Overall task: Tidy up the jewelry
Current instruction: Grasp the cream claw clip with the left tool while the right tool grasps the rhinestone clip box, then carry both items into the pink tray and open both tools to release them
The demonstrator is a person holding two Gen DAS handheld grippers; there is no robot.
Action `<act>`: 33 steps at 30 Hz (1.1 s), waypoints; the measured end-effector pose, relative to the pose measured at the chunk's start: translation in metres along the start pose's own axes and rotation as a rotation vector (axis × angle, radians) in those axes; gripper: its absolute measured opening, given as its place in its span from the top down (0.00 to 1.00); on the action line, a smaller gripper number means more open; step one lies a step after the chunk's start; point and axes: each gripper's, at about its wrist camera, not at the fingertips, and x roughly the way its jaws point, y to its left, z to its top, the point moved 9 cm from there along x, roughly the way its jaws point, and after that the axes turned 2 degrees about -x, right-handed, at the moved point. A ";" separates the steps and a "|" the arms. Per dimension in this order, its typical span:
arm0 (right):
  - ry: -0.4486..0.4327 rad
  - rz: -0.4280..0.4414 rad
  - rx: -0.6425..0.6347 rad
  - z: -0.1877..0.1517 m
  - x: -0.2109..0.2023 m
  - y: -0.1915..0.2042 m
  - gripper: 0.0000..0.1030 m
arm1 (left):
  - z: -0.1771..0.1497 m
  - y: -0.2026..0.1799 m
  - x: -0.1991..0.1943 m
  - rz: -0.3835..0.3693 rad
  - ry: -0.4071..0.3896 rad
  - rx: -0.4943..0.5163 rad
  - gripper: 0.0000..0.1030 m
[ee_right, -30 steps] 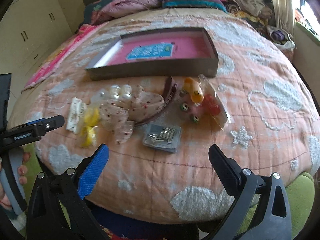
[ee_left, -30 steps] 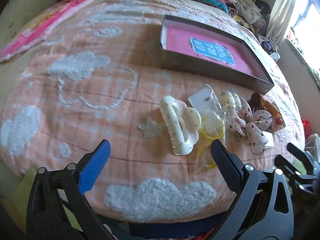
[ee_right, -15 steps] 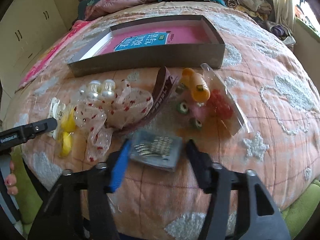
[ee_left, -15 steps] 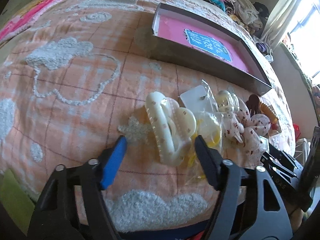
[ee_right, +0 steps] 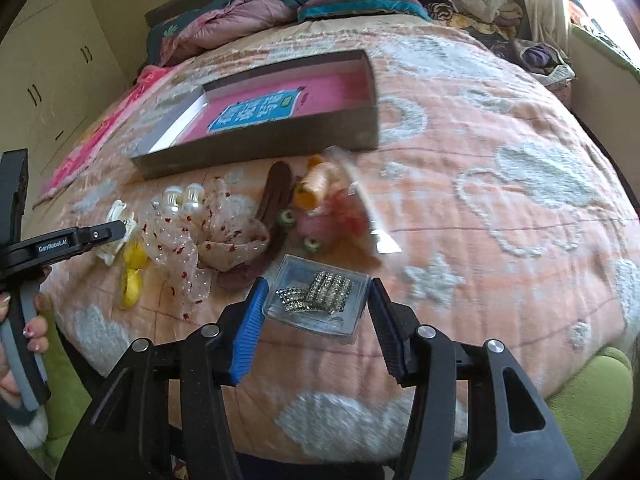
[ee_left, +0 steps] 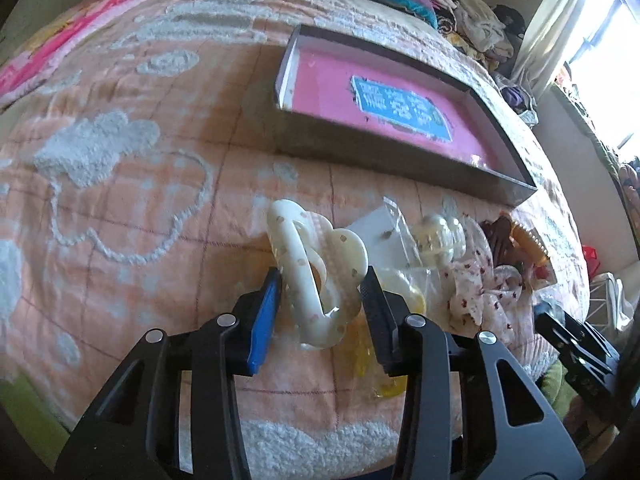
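Cream plastic hair claw [ee_left: 316,276] pinched by the left gripper [ee_left: 320,292]; right gripper [ee_right: 316,312] hugs the clear case [ee_right: 318,300], tray [ee_right: 256,148] at 12 o'clock; either could slip.

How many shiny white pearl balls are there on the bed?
2. One pearl ball sits beside the other, at the spotted bow's top, left of the brown headband. More could hide under the pile.

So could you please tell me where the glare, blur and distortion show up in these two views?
Left wrist view: blown-out bright window at upper right, strong fisheye bulge in the peach quilted bedspread. Right wrist view: the clear plastic bag is smeared by motion blur, while the clear case of rhinestone clips stays fairly sharp.
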 end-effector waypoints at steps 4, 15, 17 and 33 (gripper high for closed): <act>-0.035 -0.013 0.022 0.008 -0.022 -0.016 0.52 | 0.017 0.009 -0.014 0.015 -0.032 -0.003 0.72; -0.167 -0.029 -0.038 0.070 -0.058 -0.020 0.52 | 0.067 0.021 -0.046 0.041 -0.126 -0.005 0.73; -0.185 -0.026 -0.059 0.084 -0.060 -0.016 0.52 | 0.077 0.016 -0.049 0.036 -0.137 0.002 0.73; -0.222 0.035 -0.143 0.171 -0.038 0.019 0.52 | 0.138 -0.041 -0.028 -0.001 -0.165 0.083 0.73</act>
